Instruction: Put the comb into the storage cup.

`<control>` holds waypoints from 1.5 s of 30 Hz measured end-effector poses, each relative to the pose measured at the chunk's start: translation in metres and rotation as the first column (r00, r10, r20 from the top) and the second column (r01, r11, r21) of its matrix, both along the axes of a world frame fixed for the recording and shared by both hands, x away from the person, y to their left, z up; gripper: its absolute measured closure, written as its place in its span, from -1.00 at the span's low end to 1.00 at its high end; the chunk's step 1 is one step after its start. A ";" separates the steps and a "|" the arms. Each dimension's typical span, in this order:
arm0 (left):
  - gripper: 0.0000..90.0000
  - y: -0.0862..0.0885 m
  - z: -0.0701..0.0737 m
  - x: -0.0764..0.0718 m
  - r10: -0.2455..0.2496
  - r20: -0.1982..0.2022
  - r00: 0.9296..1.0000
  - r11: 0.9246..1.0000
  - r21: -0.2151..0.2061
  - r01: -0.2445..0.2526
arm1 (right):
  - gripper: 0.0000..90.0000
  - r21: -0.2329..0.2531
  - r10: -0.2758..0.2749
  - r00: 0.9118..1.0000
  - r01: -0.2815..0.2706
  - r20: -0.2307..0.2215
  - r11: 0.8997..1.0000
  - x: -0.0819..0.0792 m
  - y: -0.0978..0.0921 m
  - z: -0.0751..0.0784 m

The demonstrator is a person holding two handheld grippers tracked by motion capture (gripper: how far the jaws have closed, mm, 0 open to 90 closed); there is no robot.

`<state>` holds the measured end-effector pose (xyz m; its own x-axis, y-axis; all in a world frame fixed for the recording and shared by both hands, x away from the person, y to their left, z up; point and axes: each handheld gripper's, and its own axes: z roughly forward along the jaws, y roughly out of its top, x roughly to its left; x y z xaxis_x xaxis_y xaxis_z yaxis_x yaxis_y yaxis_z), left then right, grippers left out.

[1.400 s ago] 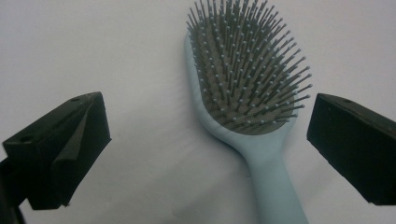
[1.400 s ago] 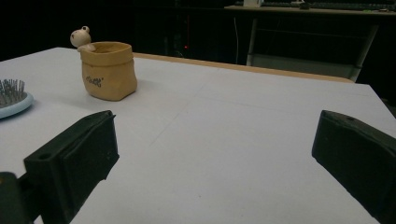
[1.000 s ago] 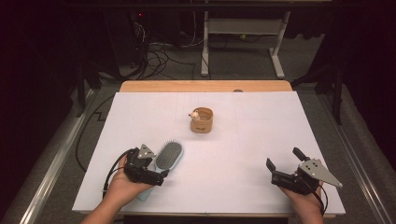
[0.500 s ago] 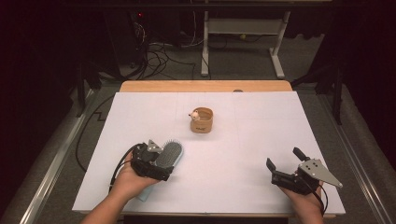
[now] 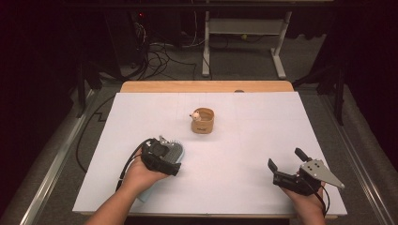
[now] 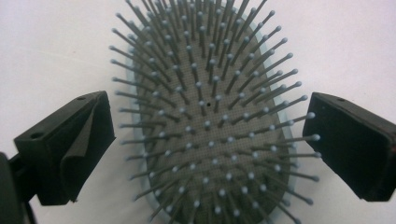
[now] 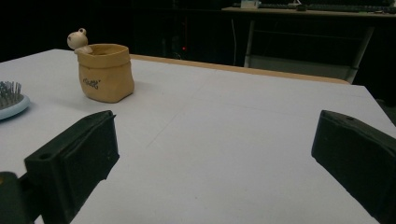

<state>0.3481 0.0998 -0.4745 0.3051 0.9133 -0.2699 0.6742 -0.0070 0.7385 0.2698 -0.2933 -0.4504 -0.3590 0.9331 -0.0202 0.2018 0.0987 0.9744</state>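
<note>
My left claw hangs over the brush with its jaws wide, one on each side of the bristle pad and neither touching it. The brush lies on the white worktop near the front left, bristles up. The risk I see here is in the closing: if I shut at this height the pads would meet the thin pins rather than the pale blue rim, and pins bend and slip, so the brush could squirt out or tip. Coming down too far instead would press the jaw tips into the worktop. In my left claw's view its long axis runs up and down between my jaws, so I'd close across its width; in the high view it lies roughly along my forearm, the rounded head aimed away from me toward the cup, the handle end back under my hand. The cup stands well apart, further back near the middle, so a knock there is unlikely. My right claw sits at the front right, jaws wide and holding nothing.
</note>
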 end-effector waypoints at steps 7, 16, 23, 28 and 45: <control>-0.83 -0.001 -0.005 0.006 0.041 -0.051 0.998 0.999 0.010 -0.041 | -0.97 -0.005 0.002 1.000 -0.002 0.000 1.000 0.000 0.000 0.000; -0.70 0.000 -0.003 0.008 0.038 -0.084 0.996 0.999 -0.012 -0.039 | -0.97 -0.006 -0.001 1.000 0.001 0.000 1.000 0.000 0.000 0.000; -0.69 0.000 -0.003 0.008 0.035 -0.094 0.995 0.999 -0.021 -0.037 | -0.97 -0.007 -0.006 1.000 0.006 0.003 1.000 0.000 0.000 0.000; -0.66 0.000 -0.003 0.008 0.049 -0.095 0.994 0.998 -0.021 -0.051 | -0.97 -0.011 -0.006 1.000 0.006 0.000 1.000 0.000 0.001 -0.001; -0.61 -0.002 -0.002 0.010 0.061 -0.107 0.992 0.998 -0.009 -0.062 | -0.97 -0.010 -0.006 1.000 0.006 -0.004 1.000 0.001 0.001 -0.001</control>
